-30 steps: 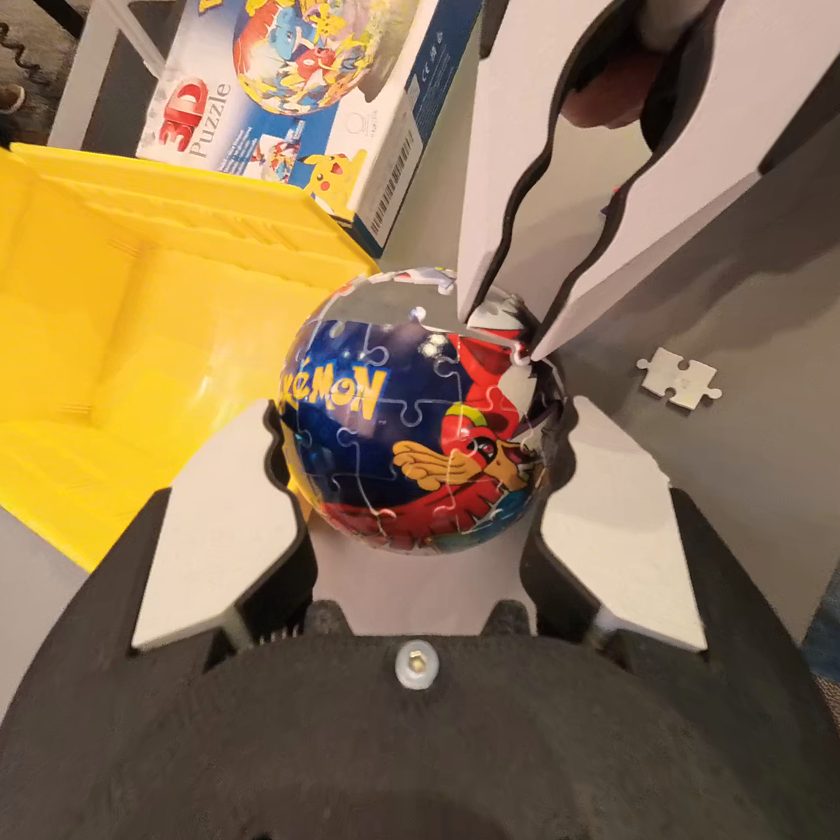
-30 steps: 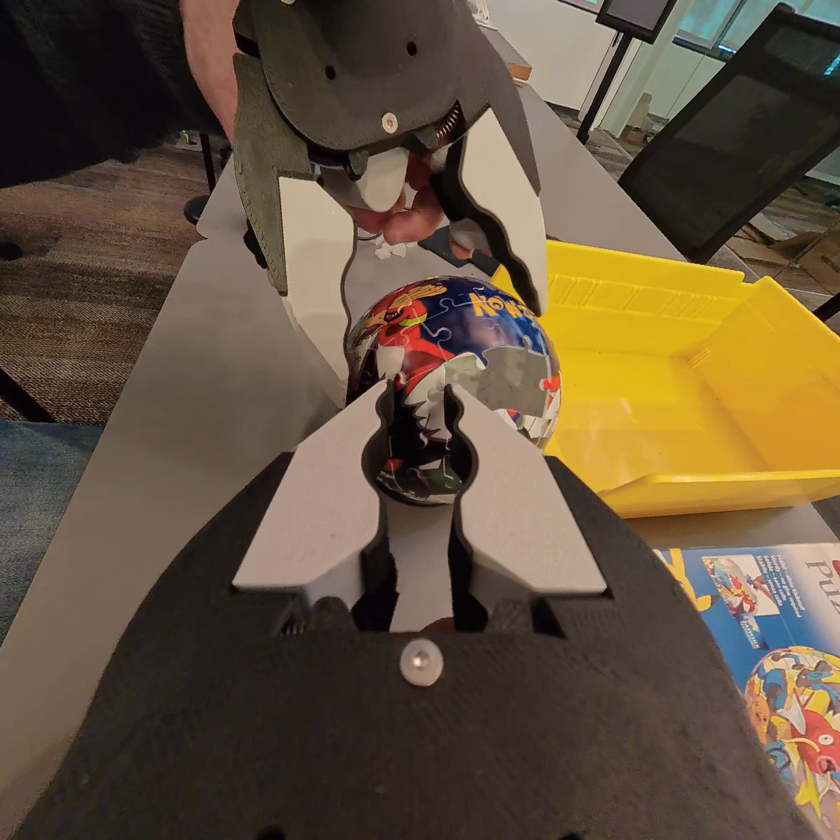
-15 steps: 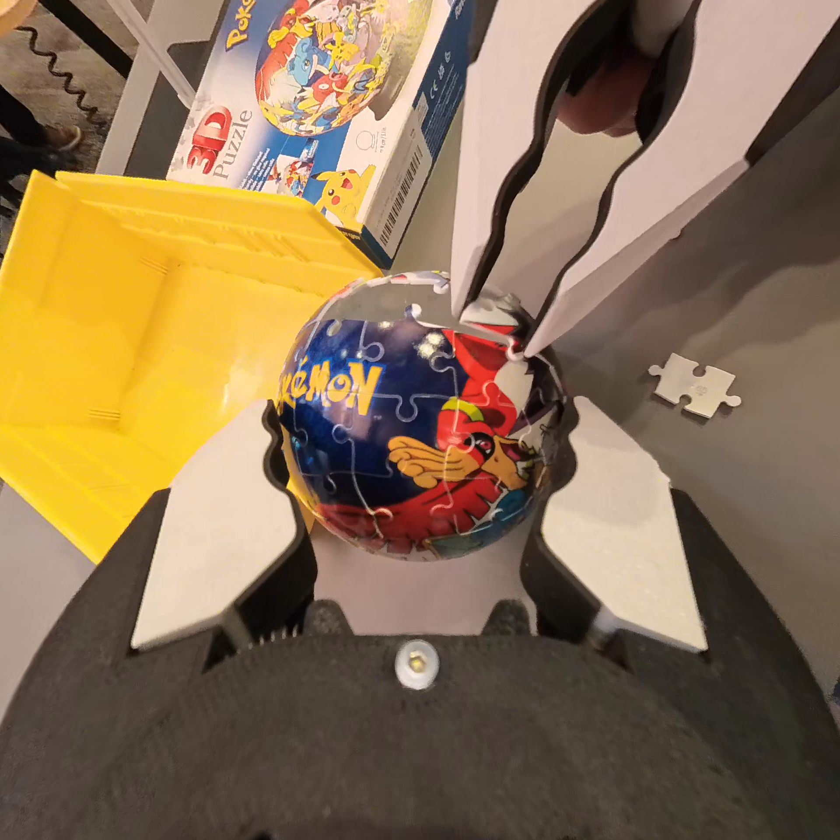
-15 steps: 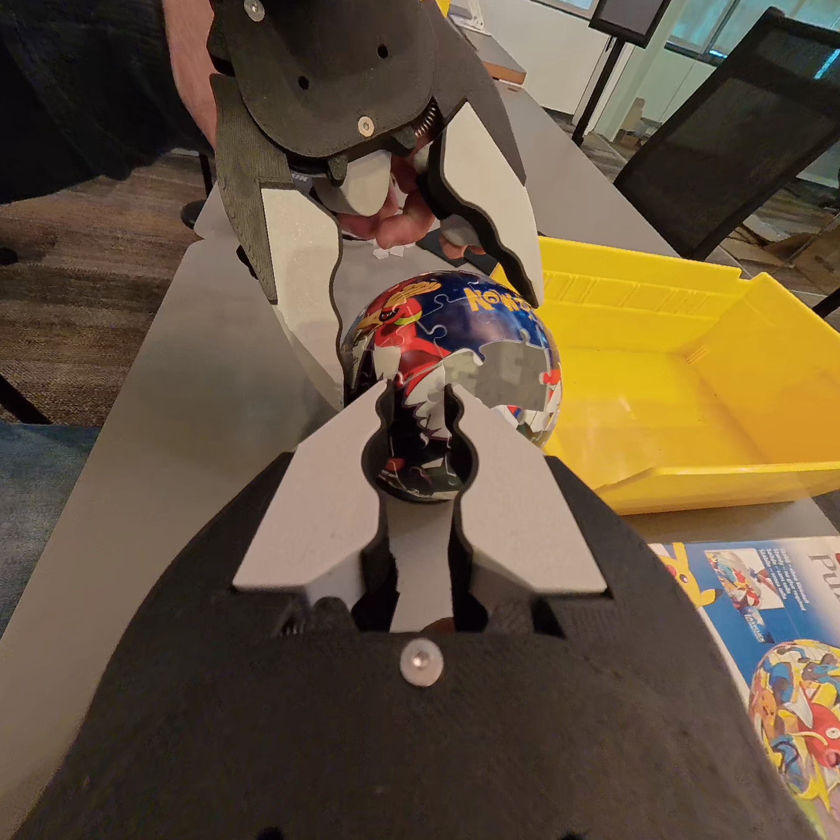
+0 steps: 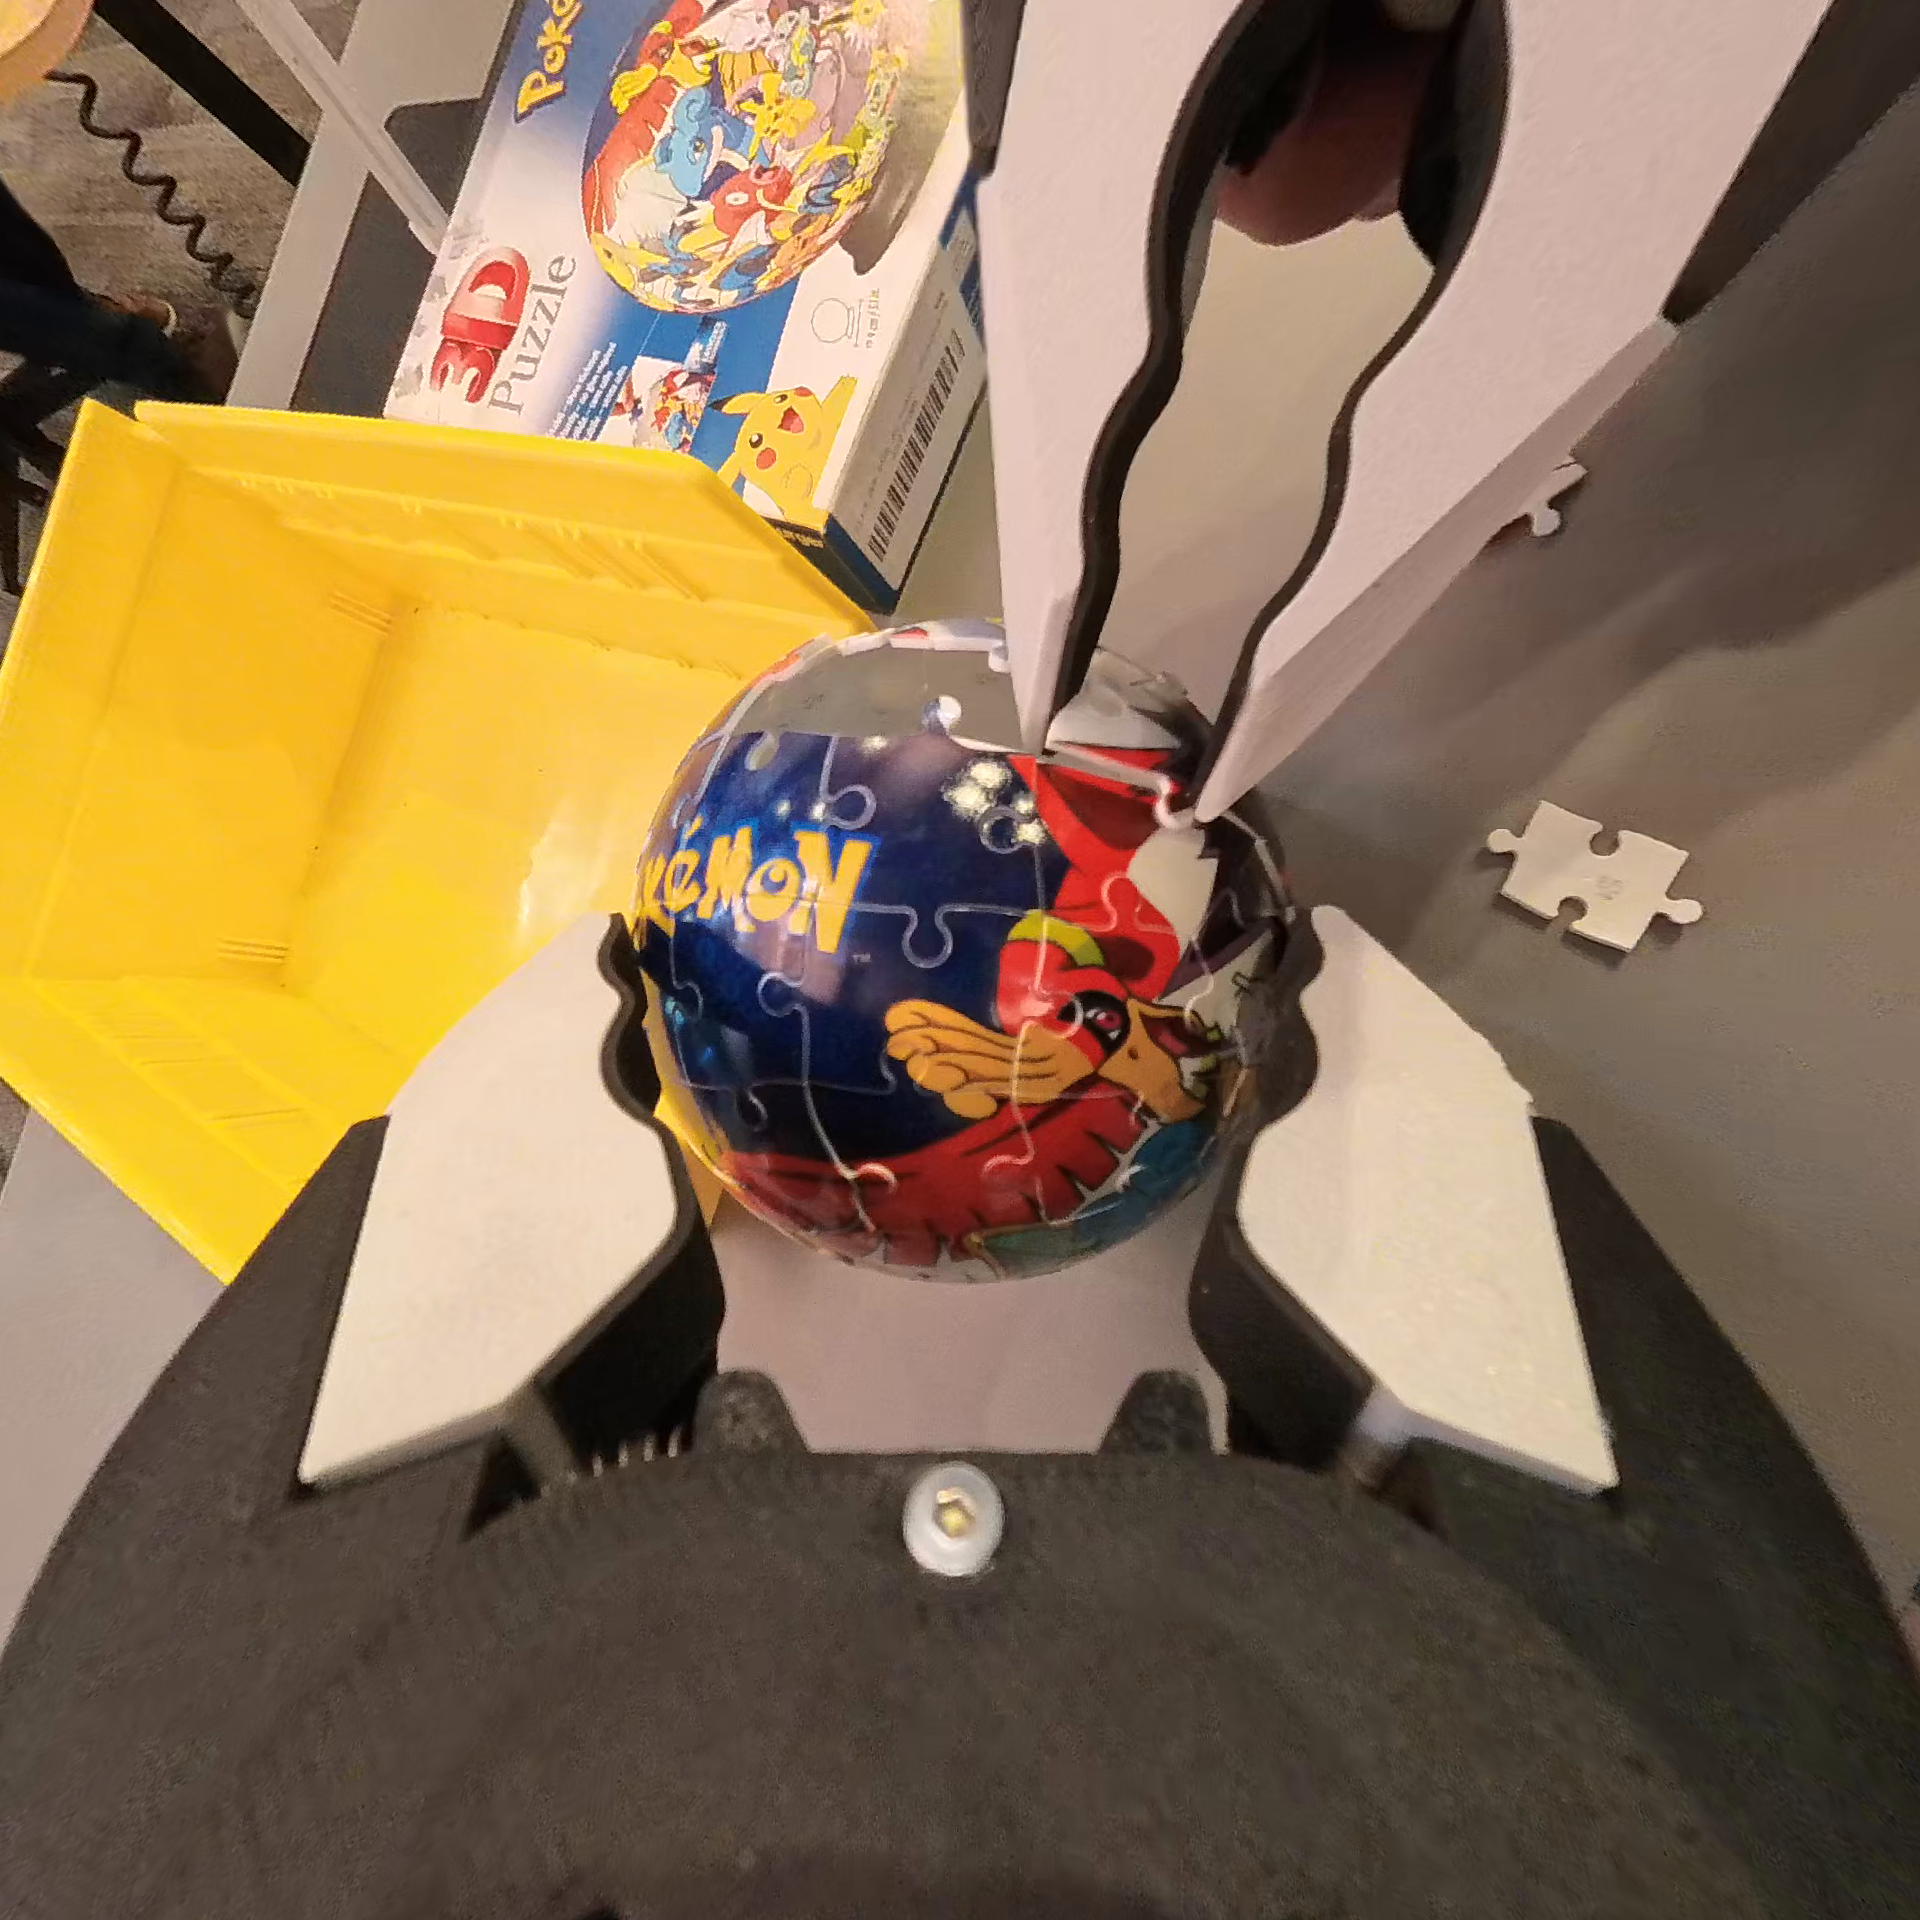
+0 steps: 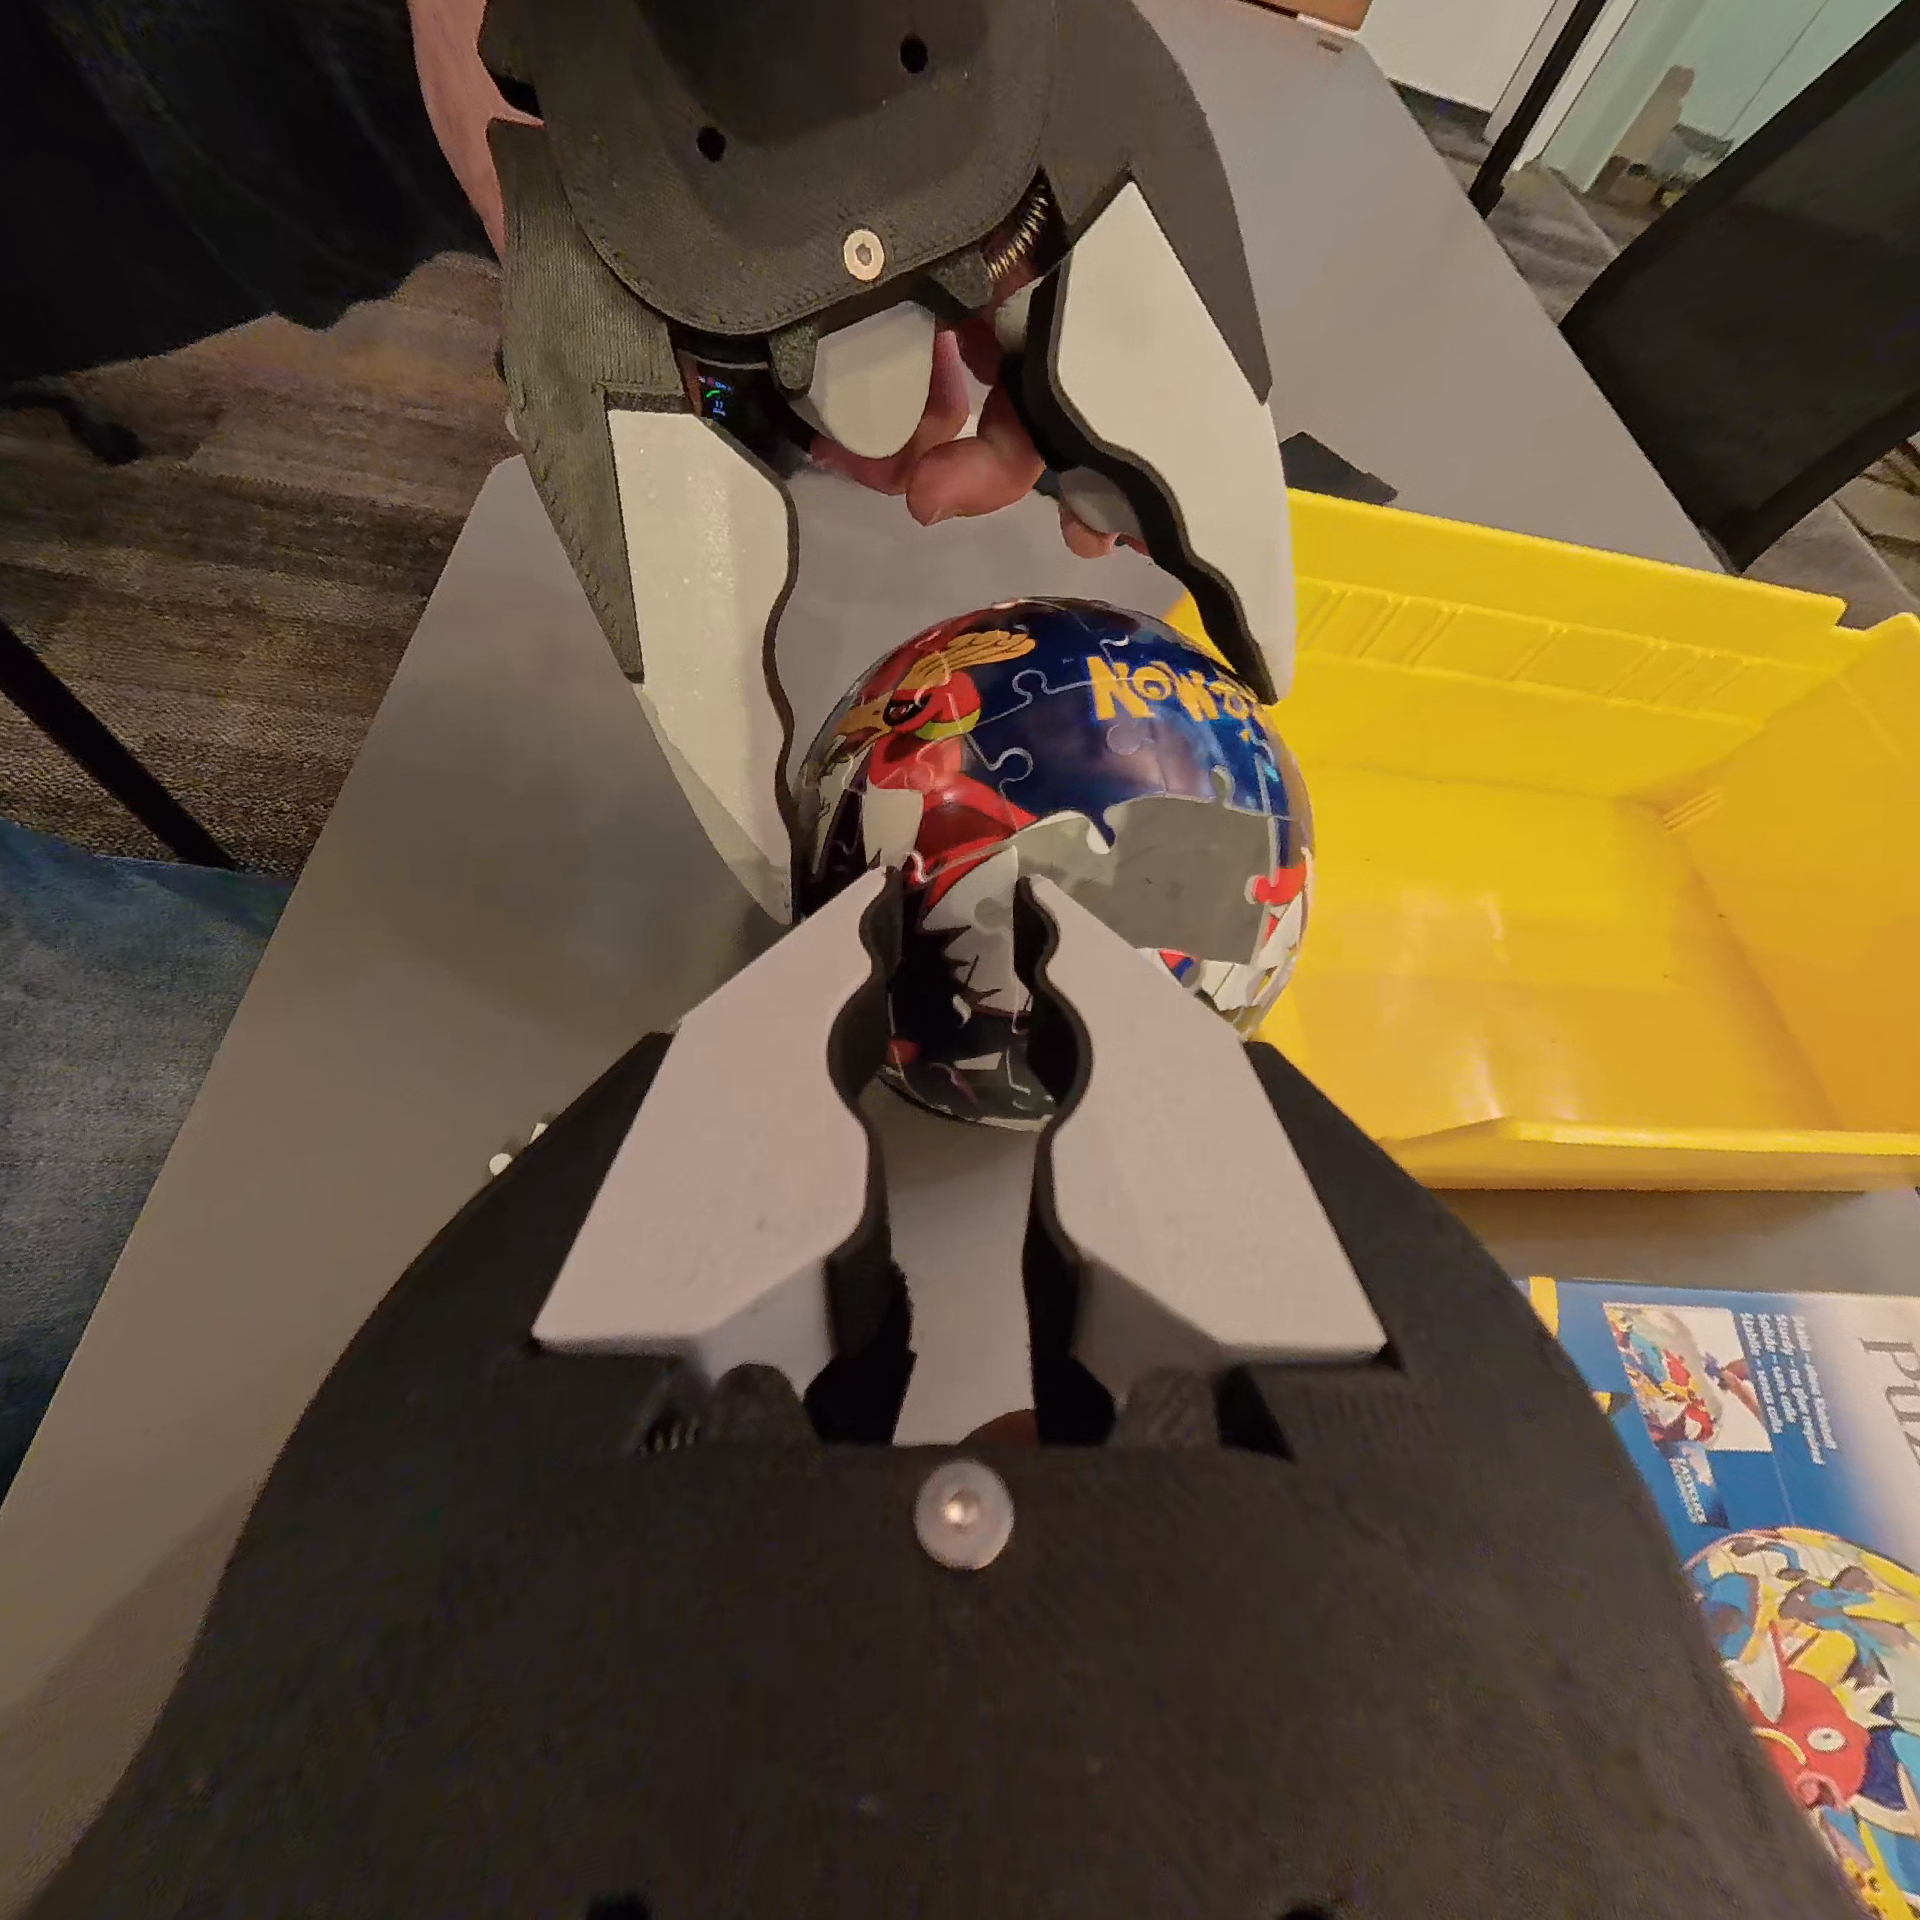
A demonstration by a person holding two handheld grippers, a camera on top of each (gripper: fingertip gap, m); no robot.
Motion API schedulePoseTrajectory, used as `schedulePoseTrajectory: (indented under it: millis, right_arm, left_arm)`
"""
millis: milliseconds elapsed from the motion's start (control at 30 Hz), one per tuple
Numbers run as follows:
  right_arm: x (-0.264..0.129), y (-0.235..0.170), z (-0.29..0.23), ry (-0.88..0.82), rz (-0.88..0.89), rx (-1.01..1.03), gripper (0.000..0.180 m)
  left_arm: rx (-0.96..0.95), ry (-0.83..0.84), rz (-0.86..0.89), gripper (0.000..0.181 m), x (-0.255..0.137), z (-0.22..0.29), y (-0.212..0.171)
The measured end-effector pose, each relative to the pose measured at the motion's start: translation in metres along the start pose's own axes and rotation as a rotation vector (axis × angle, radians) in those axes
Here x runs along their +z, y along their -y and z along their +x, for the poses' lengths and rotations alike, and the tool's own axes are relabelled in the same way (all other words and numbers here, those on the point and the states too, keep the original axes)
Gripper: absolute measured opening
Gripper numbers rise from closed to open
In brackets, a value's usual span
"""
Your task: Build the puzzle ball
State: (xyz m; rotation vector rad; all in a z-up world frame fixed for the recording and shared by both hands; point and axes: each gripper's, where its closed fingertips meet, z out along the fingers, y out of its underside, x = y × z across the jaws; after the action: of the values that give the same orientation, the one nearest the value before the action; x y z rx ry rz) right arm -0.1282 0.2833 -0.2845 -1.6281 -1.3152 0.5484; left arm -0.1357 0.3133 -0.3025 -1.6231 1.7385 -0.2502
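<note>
- Grey bench (image 5: 1714, 1143) is carrying a yellow bin (image 5: 312, 779) and puzzle box (image 5: 727, 260).
- Left gripper (image 5: 956, 966) fingers are clamping the puzzle ball (image 5: 935, 987); squeezing harder may be popping seams.
- Right gripper (image 6: 961, 894) fingers are pinching a piece (image 5: 1117, 717) into the gap; misalignment could be dislodging neighbours.

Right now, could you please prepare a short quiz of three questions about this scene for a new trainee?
1. True or false: the yellow bin has loose pieces in it.
2. Which gripper holds the puzzle ball from both sides? A) left gripper B) right gripper C) neither
3. Fill the gap: a loose puzzle piece lies on the grey ____ beside the ball.

Key
1. False: no pieces show in it.
2. A: its fingers sit on either side of the ball, while the right gripper's tips press at a piece by the gap at the top.
3. table.
</note>
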Motion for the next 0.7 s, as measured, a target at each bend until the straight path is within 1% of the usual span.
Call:
schedulePoseTrajectory:
  millis: [33, 267, 433, 533, 700]
  right_arm:
    - [0.0002, 0.0000, -0.0002, 0.005, -0.002, 0.005, 0.019]
    - [0.0020, -0.0003, -0.0013, 0.072, -0.039, 0.032, 0.020]
    - [0.0024, -0.0014, -0.0038, 0.174, -0.063, 0.049, 0.018]
    - [0.0037, -0.0018, -0.0036, 0.226, -0.083, 0.062, 0.020]
    - [0.0041, -0.0020, -0.0052, 0.275, -0.095, 0.091, 0.017]
  left_arm:
    - [0.001, 0.000, 0.000, 0.114, -0.0001, 0.0000, -0.0001]
    - [0.018, 0.001, -0.005, 0.114, -0.0004, 0.0003, -0.0005]
    - [0.024, 0.006, -0.003, 0.114, -0.0001, 0.0006, -0.0001]
    - [0.030, 0.008, -0.003, 0.114, -0.0002, 0.0007, -0.0003]
    - [0.030, 0.010, 0.000, 0.114, -0.0002, 0.0008, -0.0002]
